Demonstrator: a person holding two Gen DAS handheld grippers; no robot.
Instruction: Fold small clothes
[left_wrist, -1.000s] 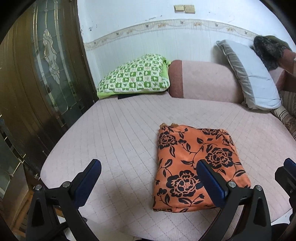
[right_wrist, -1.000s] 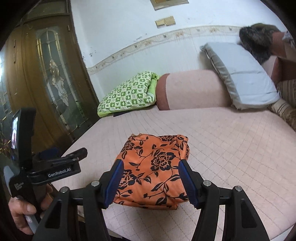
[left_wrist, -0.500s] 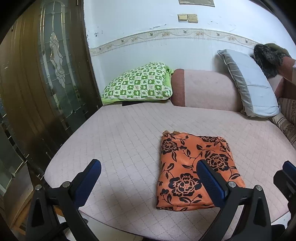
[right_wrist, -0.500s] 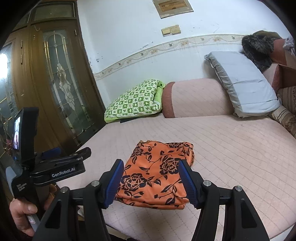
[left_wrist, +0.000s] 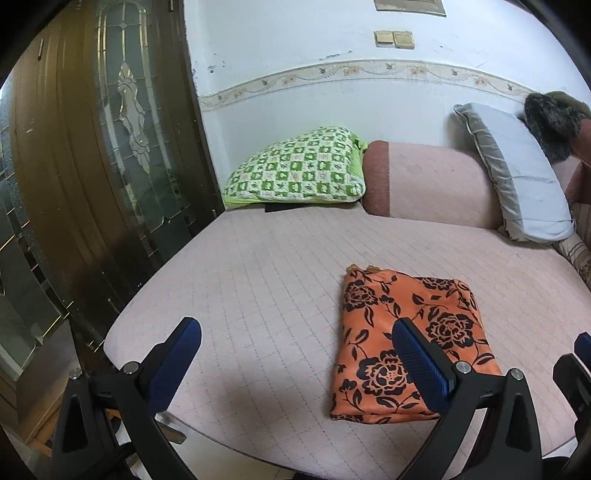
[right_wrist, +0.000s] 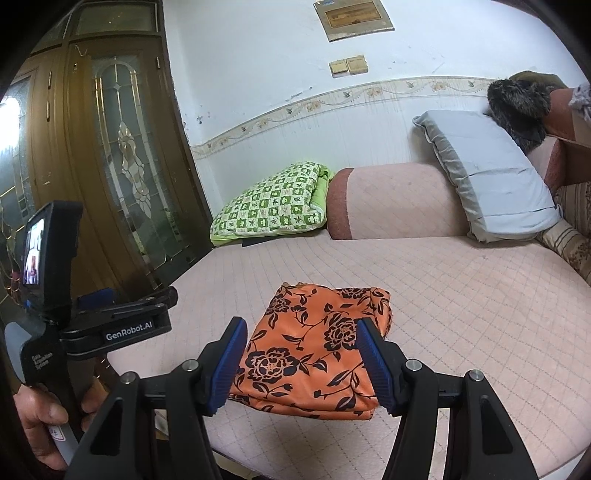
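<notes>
An orange garment with black flowers (left_wrist: 402, 332) lies folded into a flat rectangle near the front edge of a pink quilted bed (left_wrist: 273, 280). It also shows in the right wrist view (right_wrist: 317, 343). My left gripper (left_wrist: 295, 354) is open and empty, held back from the bed's front edge, left of the garment. My right gripper (right_wrist: 301, 363) is open and empty, hovering in front of the garment's near edge, apart from it. The left gripper's body (right_wrist: 110, 328) shows at the left in the right wrist view.
A green checked pillow (left_wrist: 299, 173), a pink bolster (left_wrist: 428, 184) and a grey pillow (left_wrist: 517, 173) line the back wall. A dark fur item (left_wrist: 550, 122) sits at the far right. A wooden glass-panelled door (left_wrist: 92, 166) stands close on the left.
Both grippers have pulled back and risen away from the bed. The folded garment has stayed in place and now looks farther off.
</notes>
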